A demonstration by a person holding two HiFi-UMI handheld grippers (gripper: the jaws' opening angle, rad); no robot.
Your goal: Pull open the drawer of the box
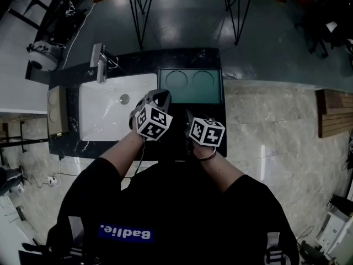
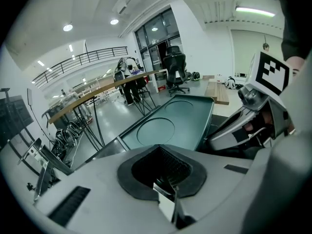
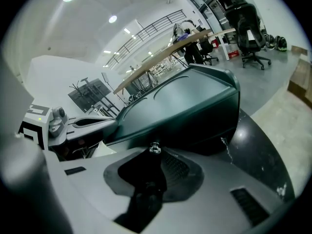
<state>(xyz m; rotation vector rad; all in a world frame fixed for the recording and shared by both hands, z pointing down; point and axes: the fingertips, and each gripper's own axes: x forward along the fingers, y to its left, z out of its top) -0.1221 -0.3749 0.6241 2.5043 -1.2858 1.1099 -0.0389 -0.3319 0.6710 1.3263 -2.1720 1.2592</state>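
Right gripper [image 3: 154,153] apparently pinching knob [image 3: 154,148] of dark green box [image 3: 185,106]; left gripper [image 2: 161,156] jaws together, empty

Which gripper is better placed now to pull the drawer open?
Right. The right gripper has the knob between its jaw tips at the box front; the left gripper is up by the box top, empty.

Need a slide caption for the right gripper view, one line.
Right tongs closed on the small metal knob at the front of the dark green box.
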